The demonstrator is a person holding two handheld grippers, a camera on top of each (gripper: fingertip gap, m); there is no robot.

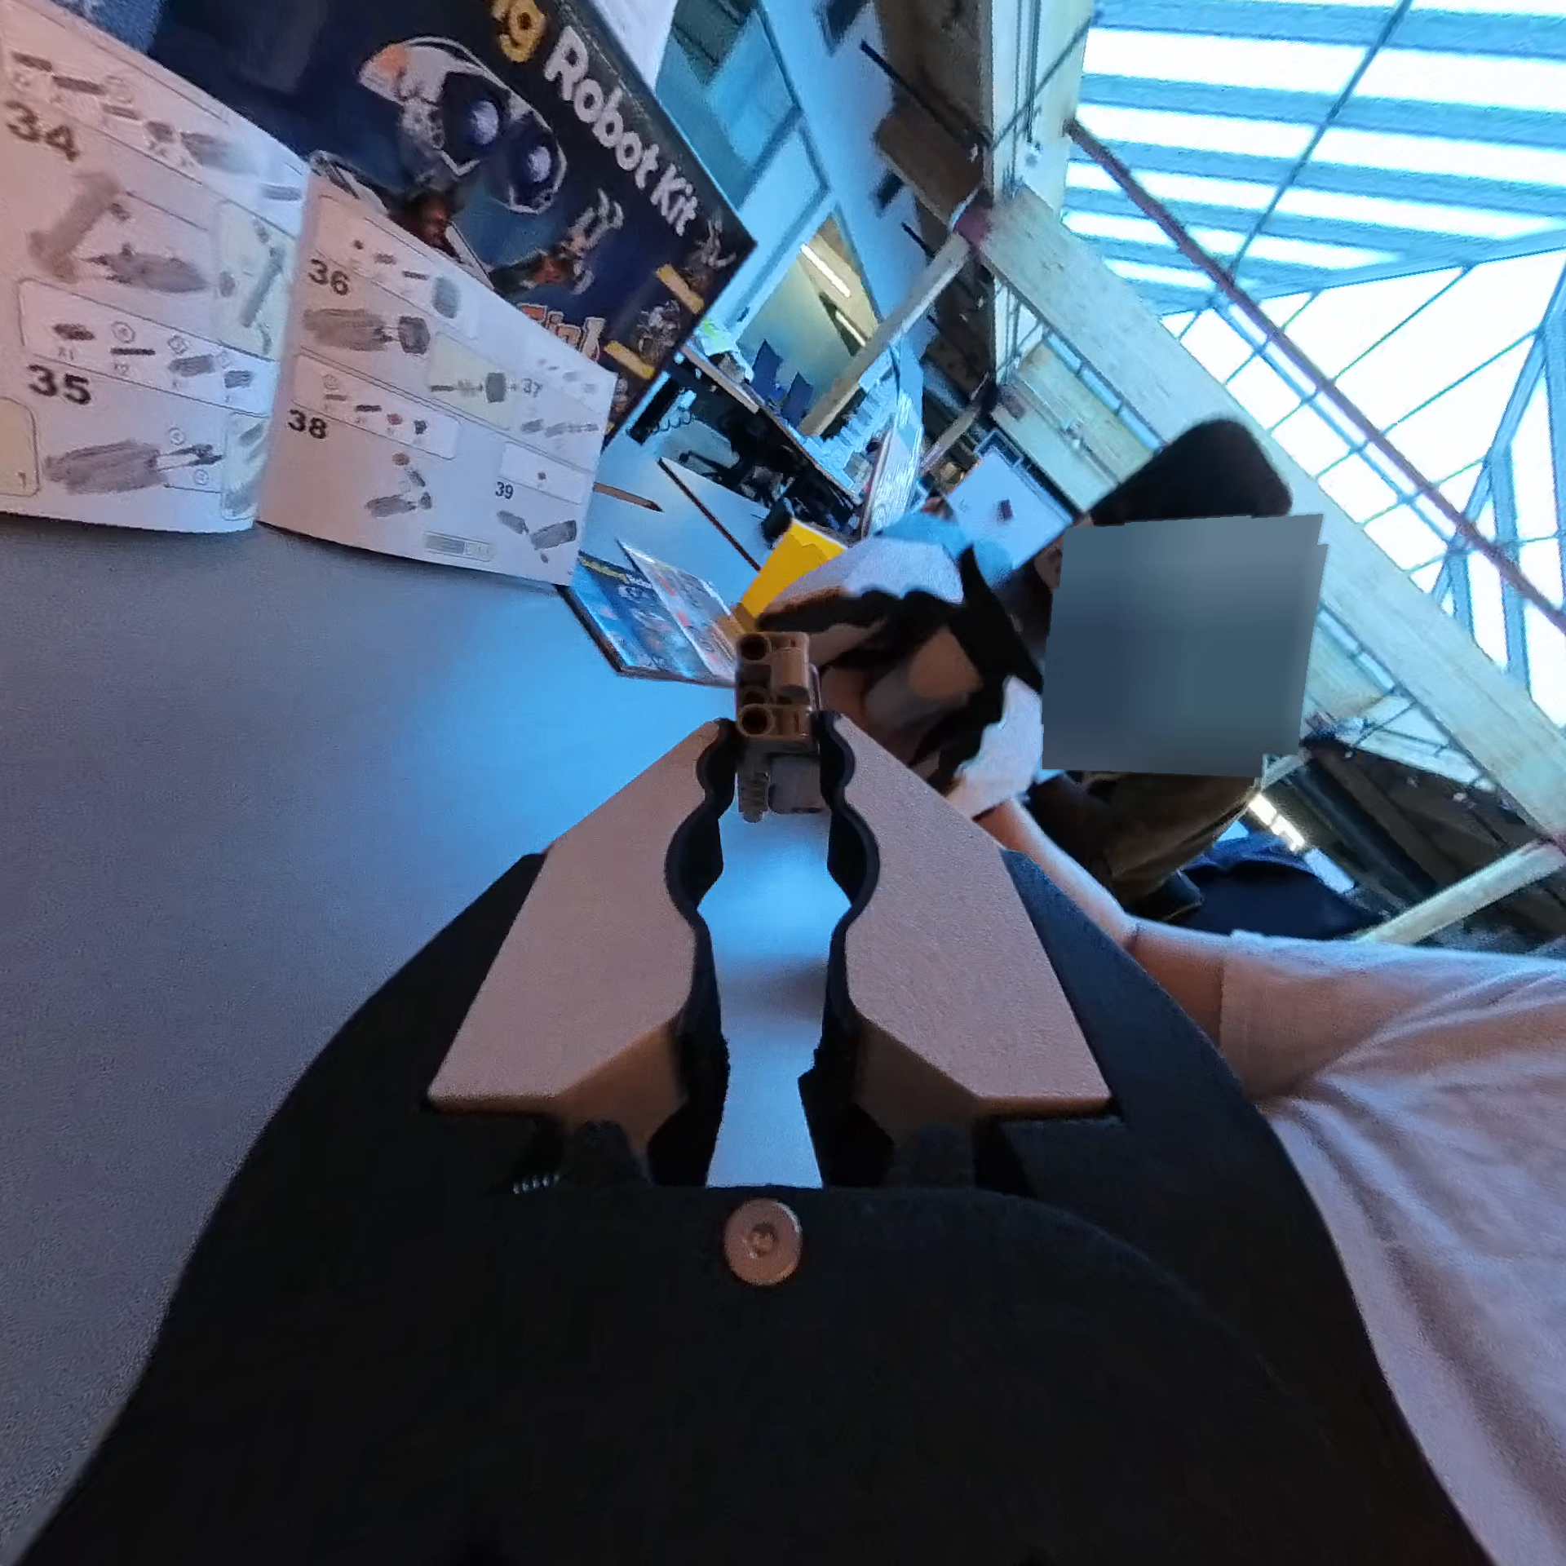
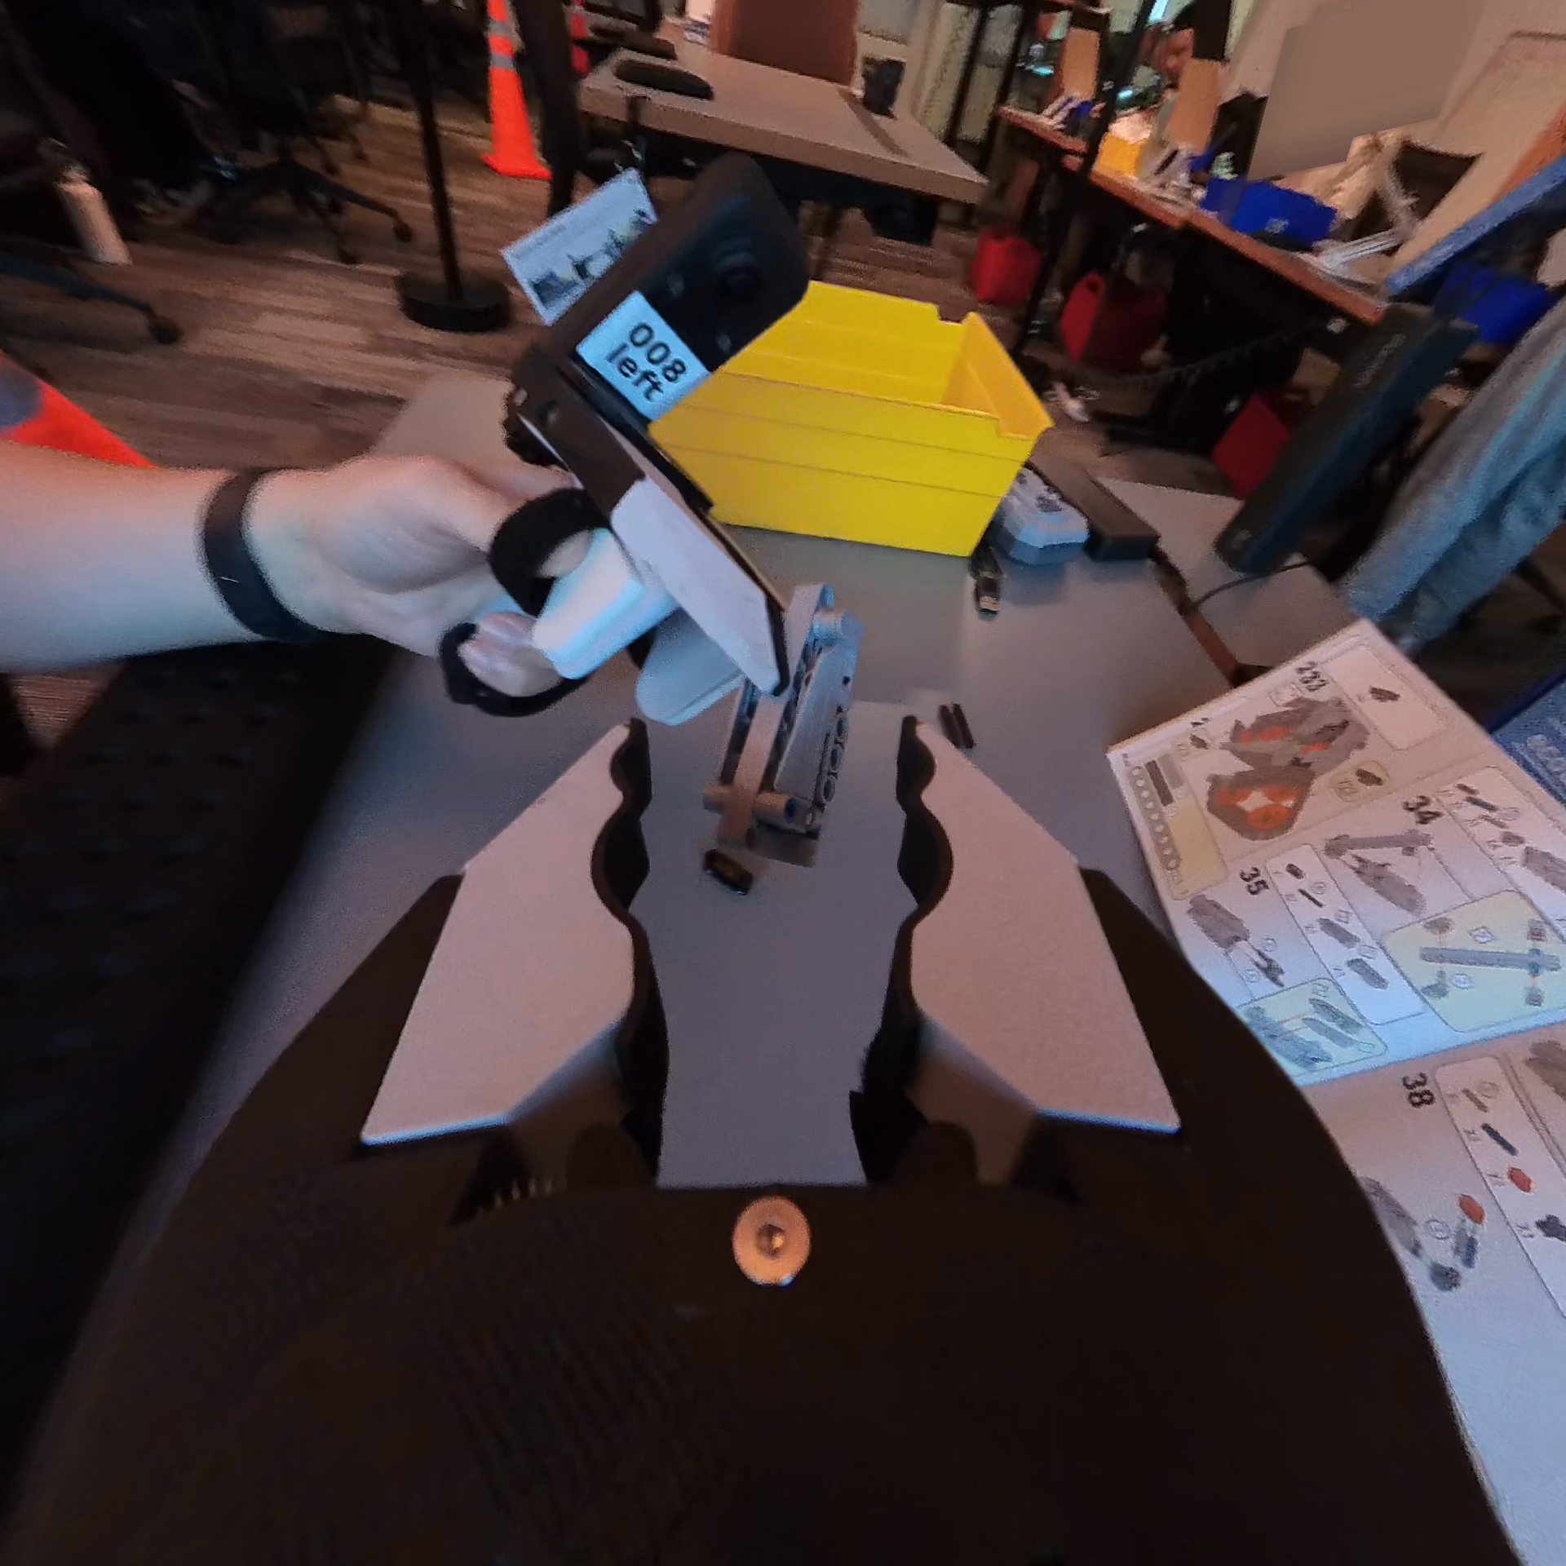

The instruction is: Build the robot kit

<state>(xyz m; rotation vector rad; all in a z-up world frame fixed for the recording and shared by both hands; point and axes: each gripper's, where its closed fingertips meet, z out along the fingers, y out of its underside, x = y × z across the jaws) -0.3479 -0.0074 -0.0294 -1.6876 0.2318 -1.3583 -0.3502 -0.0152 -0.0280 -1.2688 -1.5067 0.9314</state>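
Note:
My left gripper (image 1: 773,735) is shut on a grey building-brick assembly (image 1: 771,678) and holds it above the grey table (image 1: 254,805). In the right wrist view the left gripper (image 2: 767,669), held by a hand (image 2: 381,551), grips the top of the assembly (image 2: 813,746), which hangs tilted with its lower end near the table. My right gripper (image 2: 771,746) is open and empty, its fingertips either side of the assembly's lower part without touching it. A small black piece (image 2: 729,869) lies on the table just under the assembly.
An open instruction booklet (image 2: 1356,890) lies at the right and also shows in the left wrist view (image 1: 297,339), with a kit box (image 1: 525,169) behind it. A yellow bin (image 2: 847,441) stands at the table's far side. Two black pins (image 2: 957,724) lie near my right fingertip. Left and right tips are no more than a few centimetres apart.

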